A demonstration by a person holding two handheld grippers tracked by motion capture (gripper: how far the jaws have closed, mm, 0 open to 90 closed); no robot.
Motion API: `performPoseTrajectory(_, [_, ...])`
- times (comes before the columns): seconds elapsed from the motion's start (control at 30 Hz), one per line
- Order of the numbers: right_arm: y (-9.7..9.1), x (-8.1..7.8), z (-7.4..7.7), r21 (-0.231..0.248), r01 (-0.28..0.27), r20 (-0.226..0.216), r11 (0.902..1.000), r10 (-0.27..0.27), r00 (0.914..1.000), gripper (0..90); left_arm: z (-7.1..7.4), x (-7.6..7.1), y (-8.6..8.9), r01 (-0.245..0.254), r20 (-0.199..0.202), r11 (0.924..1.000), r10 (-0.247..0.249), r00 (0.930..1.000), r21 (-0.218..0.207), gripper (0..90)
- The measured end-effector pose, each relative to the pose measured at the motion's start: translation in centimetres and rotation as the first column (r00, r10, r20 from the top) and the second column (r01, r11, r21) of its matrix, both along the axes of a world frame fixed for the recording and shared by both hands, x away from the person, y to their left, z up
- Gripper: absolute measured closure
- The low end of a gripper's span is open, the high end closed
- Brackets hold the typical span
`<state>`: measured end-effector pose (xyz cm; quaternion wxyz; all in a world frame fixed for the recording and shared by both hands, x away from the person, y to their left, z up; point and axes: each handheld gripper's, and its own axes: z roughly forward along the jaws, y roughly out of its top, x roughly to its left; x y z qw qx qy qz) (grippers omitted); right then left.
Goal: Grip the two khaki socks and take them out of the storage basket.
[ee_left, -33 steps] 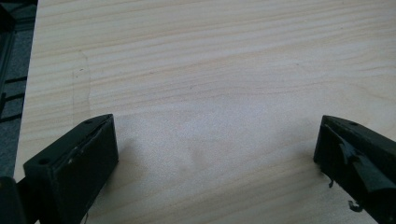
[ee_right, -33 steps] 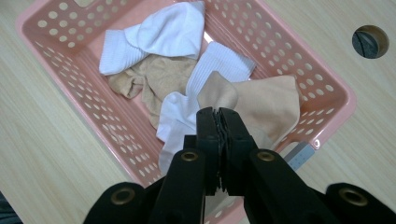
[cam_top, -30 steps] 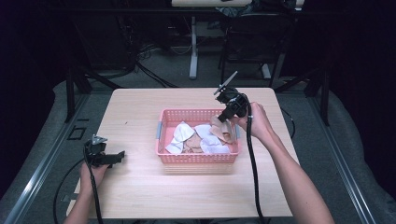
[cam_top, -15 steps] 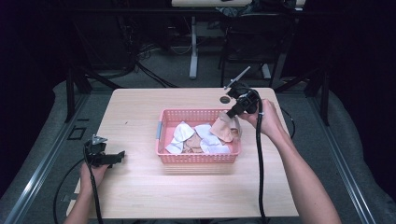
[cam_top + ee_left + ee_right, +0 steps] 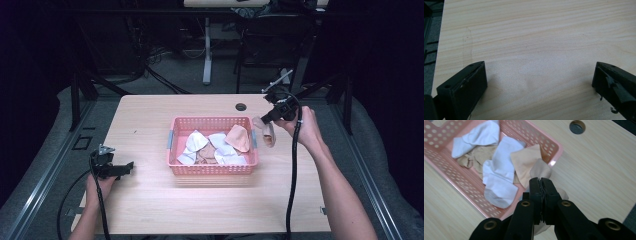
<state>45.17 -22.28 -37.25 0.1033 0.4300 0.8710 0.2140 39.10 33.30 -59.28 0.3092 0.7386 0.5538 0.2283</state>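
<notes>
Beige fabric, a thin sock (image 5: 265, 132), hangs clamped between the closed jaws of the right tool (image 5: 270, 119), which holds it just past the right rim of the pink basket (image 5: 213, 168), above the bare surface (image 5: 210, 205). In the right gripper view the tool (image 5: 541, 185) pinches only a small fold, and the rest of the sock (image 5: 539, 170) droops below and ahead of the jaws toward the basket's corner. So slight a hold looks like the main risk: a quick swing could let the cloth slide free and drop onto the rim or back among the white socks (image 5: 495, 173) and the peach sock (image 5: 525, 161) inside. The trailing end, close to the rim, might also catch on the perforated wall and tug the basket along. The left tool (image 5: 116, 169) rests well apart on the near side, jaws spread with nothing between them (image 5: 539, 82), too far off to steady the basket or catch a falling sock.
</notes>
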Motion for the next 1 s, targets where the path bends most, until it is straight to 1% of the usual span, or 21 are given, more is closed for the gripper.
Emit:
performPoseTrajectory(0.03, [-0.8, 0.0, -0.3, -0.001, 0.018, -0.003, 0.9998, -0.018, 0.9998, 87.8, 0.0, 0.0, 0.0, -0.001, 0.000, 1.0000, 0.001, 1.0000, 0.001, 0.0])
performPoseTrajectory(0.07, [-0.8, 0.0, -0.3, -0.001, 0.018, -0.003, 0.9998, -0.018, 0.9998, 87.8, 0.0, 0.0, 0.0, -0.001, 0.000, 1.0000, 0.001, 1.0000, 0.001, 0.0])
performPoseTrajectory(0.17, [-1.9, 0.1, -0.9, -0.016, 0.042, -0.010, 0.9990, -0.042, 0.9991, 87.8, 0.0, 0.0, 0.0, 0.000, 0.000, 1.0000, 0.000, 1.0000, 0.000, 0.0])
performPoseTrajectory(0.2, [-2.6, 0.3, -1.3, -0.020, 0.062, -0.021, 0.9979, -0.062, 0.9979, 87.8, 0.0, 0.0, 0.0, -0.001, 0.000, 1.0000, 0.001, 1.0000, 0.000, 0.0])
performPoseTrajectory(0.27, [-2.9, 0.3, -1.6, -0.013, 0.068, -0.017, 0.9976, -0.068, 0.9976, 87.8, 0.0, 0.0, 0.0, -0.001, 0.000, 1.0000, 0.001, 1.0000, 0.000, 0.0])
performPoseTrajectory(0.33, [-3.7, 0.5, -2.4, -0.020, 0.089, -0.032, 0.9958, -0.090, 0.9954, 87.8, 0.0, 0.0, 0.0, -0.002, 0.000, 1.0000, 0.002, 1.0000, 0.000, 0.0])
performPoseTrajectory(0.37, [-3.7, 0.5, -2.4, -0.020, 0.089, -0.032, 0.9958, -0.090, 0.9954, 87.8, 0.0, 0.0, 0.0, -0.002, 0.000, 1.0000, 0.002, 1.0000, 0.000, 0.0])
performPoseTrajectory(0.4, [-3.9, 0.6, -2.7, -0.043, 0.094, -0.038, 0.9946, -0.096, 0.9946, 87.8, 0.0, 0.0, 0.0, -0.002, 0.000, 1.0000, 0.002, 1.0000, 0.000, 0.0])
performPoseTrajectory(0.43, [-4.2, 0.7, -3.1, -0.041, 0.100, -0.040, 0.9941, -0.102, 0.9940, 87.8, 0.0, 0.0, 0.0, -0.003, 0.000, 1.0000, 0.003, 1.0000, 0.000, 0.0])
performPoseTrajectory(0.47, [-4.6, 0.9, -3.7, -0.054, 0.116, -0.052, 0.9918, -0.119, 0.9916, 87.8, 0.0, 0.0, 0.0, -0.003, 0.000, 1.0000, 0.003, 1.0000, 0.000, 0.0])
performPoseTrajectory(0.5, [-4.6, 0.9, -3.7, -0.054, 0.116, -0.052, 0.9918, -0.119, 0.9916, 87.8, 0.0, 0.0, 0.0, -0.003, 0.000, 1.0000, 0.003, 1.0000, 0.000, 0.0])
performPoseTrajectory(0.57, [-4.8, 1.1, -4.5, -0.059, 0.119, -0.059, 0.9911, -0.123, 0.9907, 87.8, 0.0, 0.0, 0.0, -0.003, 0.000, 1.0000, 0.003, 1.0000, 0.000, 0.0])
performPoseTrajectory(0.6, [-4.9, 1.3, -5.3, -0.056, 0.128, -0.070, 0.9901, -0.132, 0.9888, 87.8, 0.0, 0.0, 0.0, -0.002, 0.000, 1.0000, 0.002, 1.0000, 0.000, 0.0])
performPoseTrajectory(0.67, [-5.0, 1.4, -5.7, -0.064, 0.131, -0.073, 0.9893, -0.136, 0.9880, 87.8, 0.0, 0.0, 0.0, -0.003, 0.000, 1.0000, 0.003, 1.0000, 0.000, 0.0])
performPoseTrajectory(0.8, [-4.9, 1.7, -7.3, -0.072, 0.132, -0.106, 0.9886, -0.139, 0.9845, 87.7, 0.0, 0.0, 0.0, -0.003, 0.000, 1.0000, 0.003, 1.0000, 0.000, 0.0])
performPoseTrajectory(0.83, [-4.9, 1.8, -7.7, -0.078, 0.132, -0.105, 0.9882, -0.140, 0.9846, 87.7, 0.0, 0.0, 0.0, -0.003, 0.000, 1.0000, 0.003, 1.0000, 0.000, 0.0])
performPoseTrajectory(0.87, [-4.9, 1.9, -8.1, -0.093, 0.120, -0.121, 0.9885, -0.131, 0.9840, 87.7, 0.0, 0.0, 0.0, -0.004, -0.001, 1.0000, 0.004, 1.0000, 0.000, 0.0])
performPoseTrajectory(0.9, [-4.8, 2.0, -8.5, -0.087, 0.132, -0.121, 0.9874, -0.142, 0.9825, 87.5, 0.0, 0.0, 0.0, -0.004, -0.001, 1.0000, 0.004, 1.0000, 0.000, 0.0])
performPoseTrajectory(0.93, [-4.8, 2.1, -8.8, -0.098, 0.128, -0.134, 0.9870, -0.140, 0.9810, 87.4, 0.0, 0.0, 0.0, -0.004, -0.001, 1.0000, 0.004, 1.0000, 0.000, 0.0])
performPoseTrajectory(0.97, [-4.9, 2.3, -9.3, -0.092, 0.135, -0.146, 0.9865, -0.148, 0.9782, 86.4, 0.0, 0.0, 0.0, -0.004, -0.001, 1.0000, 0.004, 1.0000, 0.000, 0.0])
performPoseTrajectory(1.0, [-4.9, 2.3, -9.3, -0.092, 0.135, -0.146, 0.9865, -0.148, 0.9782, 86.4, 0.0, 0.0, 0.0, -0.004, -0.001, 1.0000, 0.004, 1.0000, 0.000, 0.0])
